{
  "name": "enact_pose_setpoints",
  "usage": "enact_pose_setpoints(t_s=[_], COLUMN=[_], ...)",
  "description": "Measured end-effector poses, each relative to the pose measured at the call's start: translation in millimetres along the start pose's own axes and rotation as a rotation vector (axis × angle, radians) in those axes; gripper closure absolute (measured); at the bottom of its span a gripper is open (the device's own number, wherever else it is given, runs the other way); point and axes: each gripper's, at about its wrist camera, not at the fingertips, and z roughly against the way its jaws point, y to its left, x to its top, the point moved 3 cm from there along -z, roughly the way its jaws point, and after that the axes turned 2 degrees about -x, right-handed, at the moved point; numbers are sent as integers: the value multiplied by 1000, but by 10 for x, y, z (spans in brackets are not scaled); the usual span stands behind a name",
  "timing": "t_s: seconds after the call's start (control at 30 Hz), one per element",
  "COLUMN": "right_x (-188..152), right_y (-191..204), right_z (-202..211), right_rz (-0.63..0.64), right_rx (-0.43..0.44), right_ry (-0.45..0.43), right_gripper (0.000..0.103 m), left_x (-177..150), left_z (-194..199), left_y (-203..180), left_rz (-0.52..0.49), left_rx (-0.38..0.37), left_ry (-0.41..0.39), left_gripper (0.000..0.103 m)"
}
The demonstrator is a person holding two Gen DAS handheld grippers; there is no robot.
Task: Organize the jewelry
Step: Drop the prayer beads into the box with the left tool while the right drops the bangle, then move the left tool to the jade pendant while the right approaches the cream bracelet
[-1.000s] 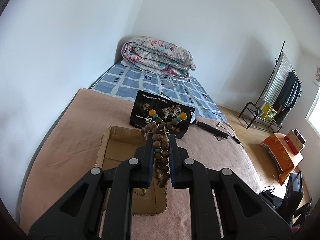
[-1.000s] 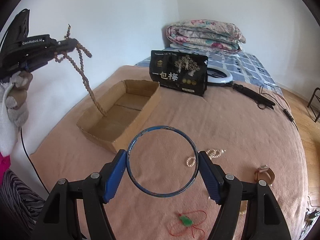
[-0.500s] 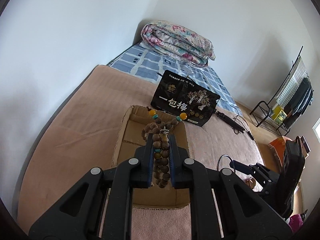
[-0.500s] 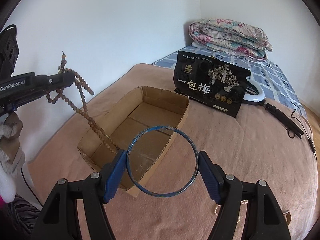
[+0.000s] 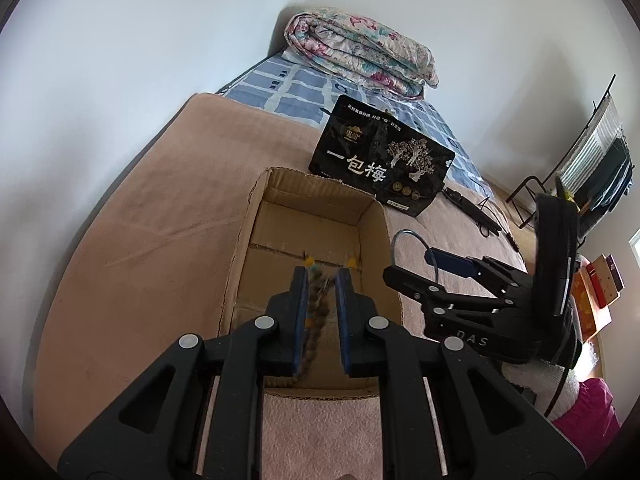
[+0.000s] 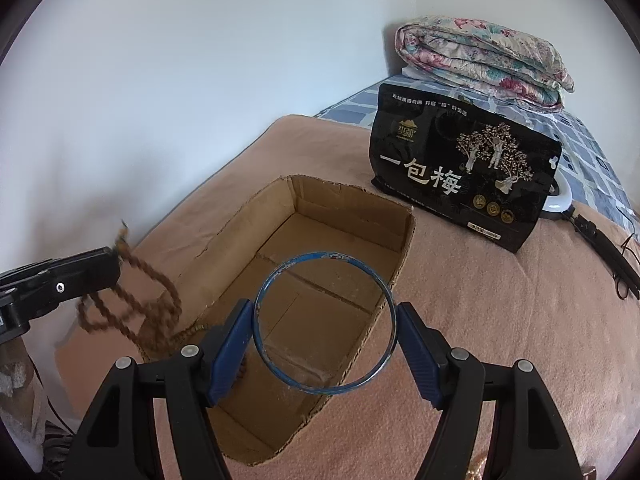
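An open cardboard box [image 5: 256, 216] [image 6: 404, 236] lies on the pink blanket. My left gripper [image 5: 323, 276] hangs over the box's near end, jaws slightly apart, with a brown bead necklace [image 5: 316, 308] blurred between the pads. In the right wrist view the necklace [image 6: 136, 300] dangles from the left gripper [image 6: 108, 264] down to the box's left wall. My right gripper [image 6: 324, 320] is shut on a blue bangle [image 6: 325, 256] held over the box's right side; the right gripper also shows in the left wrist view [image 5: 432, 260].
A black snack bag [image 6: 460, 164] stands behind the box. A folded floral quilt [image 6: 480, 60] lies at the bed's far end. A ring light and black cable [image 6: 592, 232] lie right of the bag. The white wall runs along the left.
Both grippers moved closer over the box. The left gripper's jaws parted a little and the necklace slipped lower and blurs. The bangle now hangs above the box.
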Motion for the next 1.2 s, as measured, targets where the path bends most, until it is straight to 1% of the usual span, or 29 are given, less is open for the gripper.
enact_pose_setpoints(t_s=[0.03, 0.07, 0.1, 0.17, 0.2, 0.3, 0.43, 0.67, 0.77, 1.0, 1.07, 1.13, 1.2], right_x=[17, 37, 49, 71, 75, 74, 55, -84, -149, -323, -392, -473, -558], right_y=[-5, -12, -12, -21, -23, -49, -92, -212, -291, -527, -603, -698, -800], right_z=[-35, -66, -87, -114, -101, -58, 43, 360, 530, 1007, 1141, 1279, 1406], right_rz=[-4, -8, -13, -17, -17, -24, -35, -50, -62, -86, -97, -115, -137], right_rx=[4, 10, 18, 15, 13, 15, 9, -37, -77, -183, -201, -219, -236], right_ry=[5, 9, 10, 9, 2, -10, -20, -40, -53, -86, -97, -102, -105], right_gripper=[29, 28, 28, 17, 16, 16, 16, 15, 10, 10, 10, 10, 10], left_x=[12, 28, 37, 61, 68, 89, 104, 80, 72, 11, -10, -40, -81], left_z=[13, 24, 44, 62, 76, 103, 125, 171, 188, 200, 176, 148, 121], left_y=[1, 0, 3, 20, 31, 78, 105, 18, -68, -291, -342, -415, -514], left_rz=[0, 2, 6, 15, 21, 42, 47, 32, 13, -28, -37, -45, -52], left_rx=[3, 5, 8, 13, 14, 28, 28, 21, 15, 1, -3, -17, -52], left_ry=[-5, -9, -19, -26, -31, -43, -45, -51, -54, -68, -69, -66, -56], left_gripper=[86, 72, 66, 66, 66, 66, 66, 66, 66, 66, 66, 66, 65])
